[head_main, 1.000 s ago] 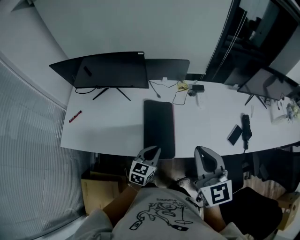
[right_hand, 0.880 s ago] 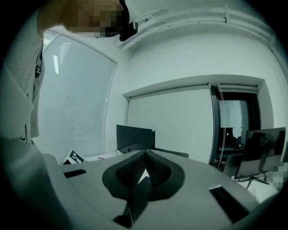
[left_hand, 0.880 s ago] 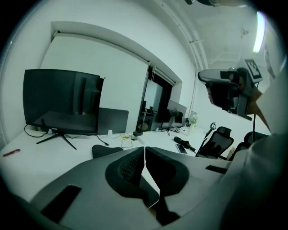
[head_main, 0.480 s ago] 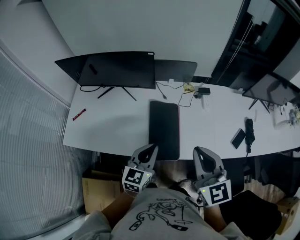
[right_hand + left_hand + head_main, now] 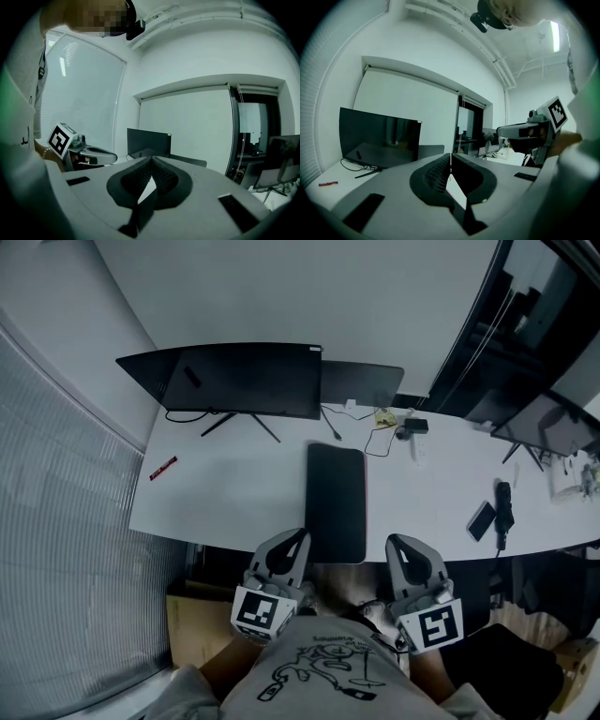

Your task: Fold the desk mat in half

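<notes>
Desk mat: dark, matt, smooth sheet; whether leather or plastic cannot tell.
Table: white top, smooth, faint sheen.
Monitor: black screen, glossy, mirrors things on table in left gripper view.
Left tongs, right tongs: grey plastic shells, matt, smooth. Pads: black, rough mesh-like grain.
Marker cubes: matt black-and-white print.
Cardboard box: brown, dull, under table.
Shirt: grey cloth, dark print.
</notes>
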Tool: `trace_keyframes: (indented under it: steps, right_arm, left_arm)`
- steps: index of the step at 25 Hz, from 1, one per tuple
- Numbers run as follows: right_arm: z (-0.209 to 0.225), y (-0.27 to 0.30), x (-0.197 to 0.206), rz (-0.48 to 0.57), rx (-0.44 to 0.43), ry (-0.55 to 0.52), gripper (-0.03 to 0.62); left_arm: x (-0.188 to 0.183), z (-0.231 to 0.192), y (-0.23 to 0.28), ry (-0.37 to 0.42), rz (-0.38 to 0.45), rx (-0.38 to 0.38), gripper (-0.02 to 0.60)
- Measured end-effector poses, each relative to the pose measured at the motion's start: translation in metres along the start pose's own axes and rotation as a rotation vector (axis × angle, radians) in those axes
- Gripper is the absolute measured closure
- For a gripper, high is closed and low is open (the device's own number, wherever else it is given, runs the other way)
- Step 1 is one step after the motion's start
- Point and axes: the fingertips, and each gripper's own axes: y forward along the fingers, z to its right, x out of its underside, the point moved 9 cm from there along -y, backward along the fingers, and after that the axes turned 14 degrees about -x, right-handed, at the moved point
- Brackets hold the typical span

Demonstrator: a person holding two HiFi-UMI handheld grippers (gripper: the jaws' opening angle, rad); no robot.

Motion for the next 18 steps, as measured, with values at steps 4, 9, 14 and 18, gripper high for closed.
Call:
trace_keyframes:
  steps: [4,9,14,18]
  right_arm:
    - [-0.003,0.006,0.001,-0.004,-0.003,-0.002,0.586]
    - [-0.006,0.014,-0.001,-0.007,-0.003,0.000,0.586]
    - [-0.007,0.019,-0.001,-0.012,-0.006,-0.009,0.588]
    - [-0.007,0.021,-0.001,-0.017,-0.005,-0.007,0.588]
  left_arm:
    - [-0.011,-0.008,-0.006,0.000,0.018,-0.014,0.555]
    - [-0.024,-0.017,-0.010,0.002,0.044,-0.027,0.557]
    - [-0.028,-0.024,-0.011,0.024,0.059,-0.032,0.557]
    - [-0.027,-0.026,-0.009,0.023,0.053,-0.032,0.558]
